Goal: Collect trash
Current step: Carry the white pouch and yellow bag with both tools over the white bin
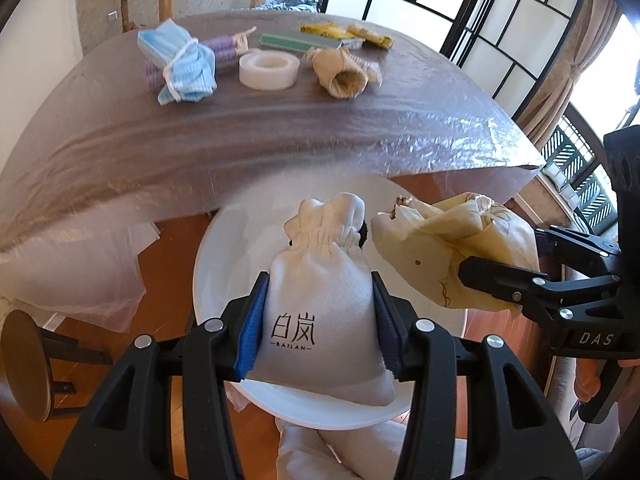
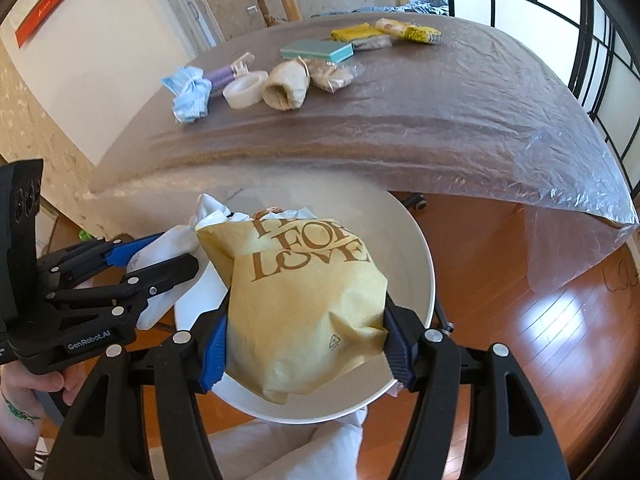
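Note:
My left gripper (image 1: 320, 312) is shut on a white drawstring pouch (image 1: 320, 300) printed "BAILAN", held over a round white bin (image 1: 208, 264) below the table edge. My right gripper (image 2: 308, 336) is shut on a crumpled yellow paper bag (image 2: 304, 304) with brown lettering, held over the same bin (image 2: 420, 264). The bag also shows in the left wrist view (image 1: 452, 248), and the pouch in the right wrist view (image 2: 168, 248). The two grippers hang side by side.
A table under clear plastic sheeting (image 1: 280, 136) holds blue face masks (image 1: 180, 64), a tape roll (image 1: 269, 69), a beige rolled cloth (image 1: 340, 74), a teal box (image 1: 300, 42) and yellow wrappers (image 1: 340, 32). A round stool (image 1: 28, 364) stands at left on the wooden floor (image 2: 520, 320).

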Demonstrator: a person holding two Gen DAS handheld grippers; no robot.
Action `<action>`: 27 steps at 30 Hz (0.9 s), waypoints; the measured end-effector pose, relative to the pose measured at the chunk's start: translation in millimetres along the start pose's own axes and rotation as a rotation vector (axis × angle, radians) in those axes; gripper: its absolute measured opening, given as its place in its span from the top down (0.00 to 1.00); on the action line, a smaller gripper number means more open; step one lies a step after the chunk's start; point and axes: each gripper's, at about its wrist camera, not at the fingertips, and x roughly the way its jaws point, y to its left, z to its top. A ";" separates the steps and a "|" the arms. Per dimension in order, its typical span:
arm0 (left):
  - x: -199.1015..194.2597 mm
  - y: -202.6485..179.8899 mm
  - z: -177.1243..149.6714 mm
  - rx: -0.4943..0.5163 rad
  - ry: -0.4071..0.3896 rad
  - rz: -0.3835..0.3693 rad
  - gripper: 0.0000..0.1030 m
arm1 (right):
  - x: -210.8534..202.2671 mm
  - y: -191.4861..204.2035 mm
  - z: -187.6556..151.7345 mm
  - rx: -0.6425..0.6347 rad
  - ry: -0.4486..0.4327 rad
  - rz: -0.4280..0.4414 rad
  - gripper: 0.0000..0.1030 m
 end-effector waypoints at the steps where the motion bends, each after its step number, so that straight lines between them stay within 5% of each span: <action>1: 2.1 0.0 -0.4 0.000 0.004 0.001 0.52 | 1.7 -0.5 -1.0 0.003 0.004 0.004 0.39; 27: 45.0 0.5 -13.8 0.005 0.092 0.044 0.52 | 41.3 -8.2 0.0 0.032 0.063 -0.014 0.39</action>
